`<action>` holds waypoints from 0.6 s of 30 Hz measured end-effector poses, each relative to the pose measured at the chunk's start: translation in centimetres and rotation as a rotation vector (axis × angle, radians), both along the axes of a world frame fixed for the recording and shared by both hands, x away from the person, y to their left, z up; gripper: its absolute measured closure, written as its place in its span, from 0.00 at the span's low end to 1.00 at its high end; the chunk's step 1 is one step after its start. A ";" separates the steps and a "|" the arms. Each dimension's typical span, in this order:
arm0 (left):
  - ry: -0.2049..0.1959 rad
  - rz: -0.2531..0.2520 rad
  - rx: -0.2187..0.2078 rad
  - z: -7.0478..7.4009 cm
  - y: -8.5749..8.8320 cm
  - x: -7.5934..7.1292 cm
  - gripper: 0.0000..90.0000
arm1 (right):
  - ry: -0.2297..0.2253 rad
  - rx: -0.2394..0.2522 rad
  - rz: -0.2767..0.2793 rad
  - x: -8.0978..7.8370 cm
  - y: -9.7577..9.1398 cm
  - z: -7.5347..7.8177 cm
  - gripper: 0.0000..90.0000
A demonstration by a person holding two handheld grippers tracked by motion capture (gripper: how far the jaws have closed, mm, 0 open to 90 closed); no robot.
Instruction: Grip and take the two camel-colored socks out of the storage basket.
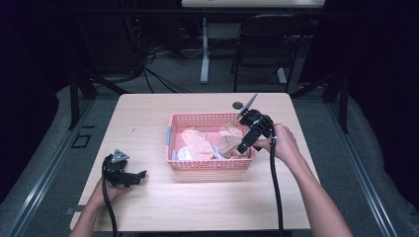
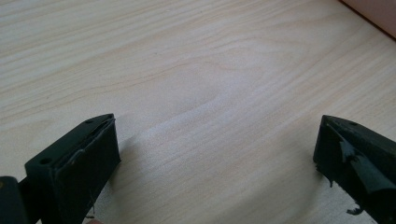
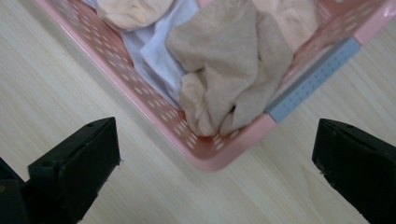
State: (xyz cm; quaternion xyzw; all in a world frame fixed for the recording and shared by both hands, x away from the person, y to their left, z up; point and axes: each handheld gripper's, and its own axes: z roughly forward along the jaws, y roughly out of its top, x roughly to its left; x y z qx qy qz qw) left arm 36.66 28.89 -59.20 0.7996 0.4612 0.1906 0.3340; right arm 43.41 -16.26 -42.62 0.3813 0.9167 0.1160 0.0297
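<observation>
- The step in hand looks like the reach for a garment: the right gripper (image 1: 245, 143) hangs over the near right corner of the pink basket (image 1: 207, 164), jaws spread wide and holding nothing.
- In the right gripper view, the tan sock (image 3: 229, 70) lies crumpled in that corner, slumped against the basket wall just ahead of the open jaws.
- The next move, I judge, calls for lowering the jaws past the rim so they straddle a raised fold of the sock, then closing on cloth alone, clear of the plastic wall.
- The left gripper (image 1: 132, 177) rests low on the wooden table (image 1: 148, 113), near left and well apart from the basket, its jaws released and empty over bare grain.
- The basket is rigid perforated plastic with rounded corners and a grey-blue handle strip (image 3: 310, 81).
- The cloth inside is soft and limp: a peach piece (image 1: 197, 140), a white ribbed piece (image 3: 163, 46), and the knit sock.
</observation>
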 end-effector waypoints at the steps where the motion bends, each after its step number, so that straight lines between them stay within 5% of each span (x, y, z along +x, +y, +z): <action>1: 0.000 0.000 0.001 0.0 0.0 0.0 0.00 | 0.001 0.003 -0.001 0.2 0.3 -0.2 0.00; 13: 0.000 -0.002 0.001 0.0 0.0 0.0 0.00 | 0.034 -0.028 0.008 2.4 2.8 -2.7 0.02; 18: 0.001 -0.002 0.001 0.0 0.0 0.0 0.00 | 0.048 -0.052 -0.006 3.2 3.3 -4.2 0.11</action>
